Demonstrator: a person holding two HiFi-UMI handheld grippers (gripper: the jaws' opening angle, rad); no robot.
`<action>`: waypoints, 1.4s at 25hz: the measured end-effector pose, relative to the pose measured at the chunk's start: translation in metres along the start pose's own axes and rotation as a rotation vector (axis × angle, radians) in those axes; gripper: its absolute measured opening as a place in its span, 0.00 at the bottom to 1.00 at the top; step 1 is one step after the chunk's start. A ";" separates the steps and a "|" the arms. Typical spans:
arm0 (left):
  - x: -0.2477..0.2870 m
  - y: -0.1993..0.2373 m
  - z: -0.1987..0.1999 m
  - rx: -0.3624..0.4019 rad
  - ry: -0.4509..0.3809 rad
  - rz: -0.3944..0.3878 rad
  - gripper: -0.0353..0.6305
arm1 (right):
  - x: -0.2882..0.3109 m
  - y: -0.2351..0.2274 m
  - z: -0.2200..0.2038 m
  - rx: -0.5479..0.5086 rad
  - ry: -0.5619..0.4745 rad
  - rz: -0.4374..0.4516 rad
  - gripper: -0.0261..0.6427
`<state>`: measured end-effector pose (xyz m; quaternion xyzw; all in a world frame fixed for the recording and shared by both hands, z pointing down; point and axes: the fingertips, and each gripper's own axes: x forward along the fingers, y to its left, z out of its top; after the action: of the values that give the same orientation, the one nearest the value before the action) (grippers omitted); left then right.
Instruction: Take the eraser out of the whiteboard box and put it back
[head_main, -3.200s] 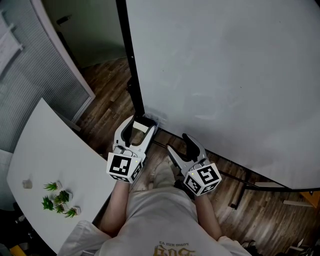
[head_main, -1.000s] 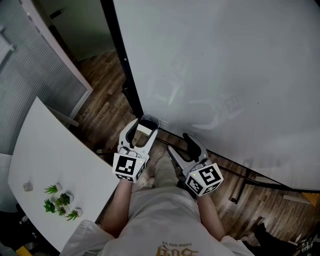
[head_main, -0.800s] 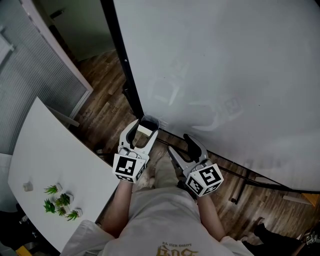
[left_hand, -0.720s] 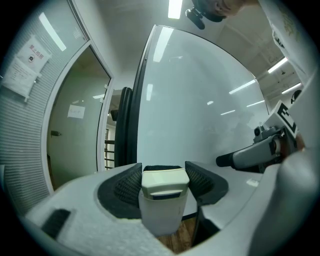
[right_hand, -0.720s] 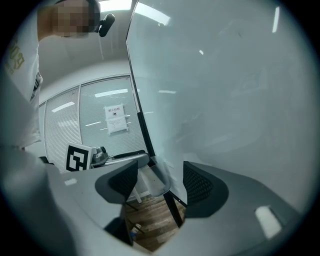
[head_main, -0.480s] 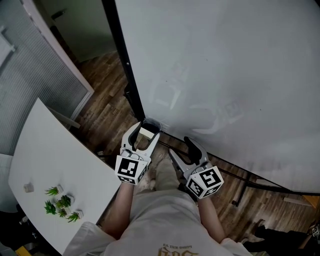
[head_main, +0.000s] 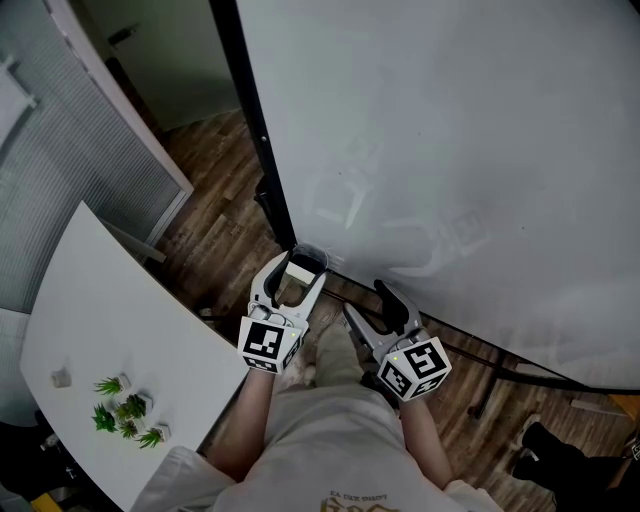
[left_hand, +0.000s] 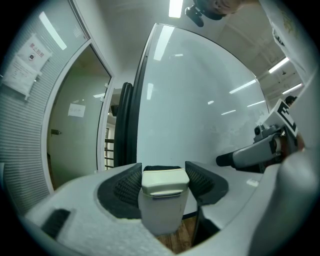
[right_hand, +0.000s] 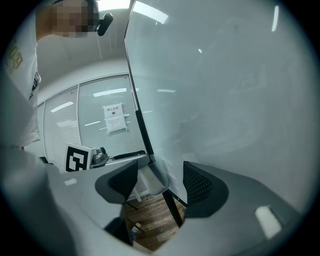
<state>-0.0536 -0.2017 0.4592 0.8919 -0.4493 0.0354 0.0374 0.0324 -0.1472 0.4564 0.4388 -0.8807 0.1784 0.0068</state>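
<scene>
While your left gripper (left_hand: 165, 176) is clamping the white eraser (left_hand: 162, 210) between its pads, close against the clear whiteboard box (head_main: 312, 254) at the whiteboard's (head_main: 450, 130) lower left corner, your right gripper (right_hand: 159, 182) is hovering just right of it, jaws apart and empty.

Dark wood-plank floor (head_main: 215, 190) crosses the middle of the head view. A large whiteboard (head_main: 450, 130) on a black frame fills the upper right. A white table (head_main: 110, 320) bearing small green plants (head_main: 125, 418) sits lower left, below a glass partition with blinds (head_main: 60, 120). A ceiling strip light (left_hand: 176, 7) glows at the top of the left gripper view.
</scene>
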 end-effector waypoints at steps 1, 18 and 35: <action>0.000 0.000 0.000 0.000 0.002 0.000 0.46 | 0.000 0.000 0.000 0.001 0.000 -0.001 0.47; -0.006 0.003 0.001 -0.017 0.002 0.013 0.46 | -0.004 0.007 0.004 -0.018 -0.020 0.001 0.47; -0.040 -0.001 0.025 -0.042 -0.063 0.010 0.44 | -0.009 0.024 0.007 -0.066 -0.033 -0.004 0.46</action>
<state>-0.0761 -0.1715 0.4306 0.8894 -0.4552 -0.0020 0.0415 0.0203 -0.1288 0.4404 0.4431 -0.8851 0.1420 0.0071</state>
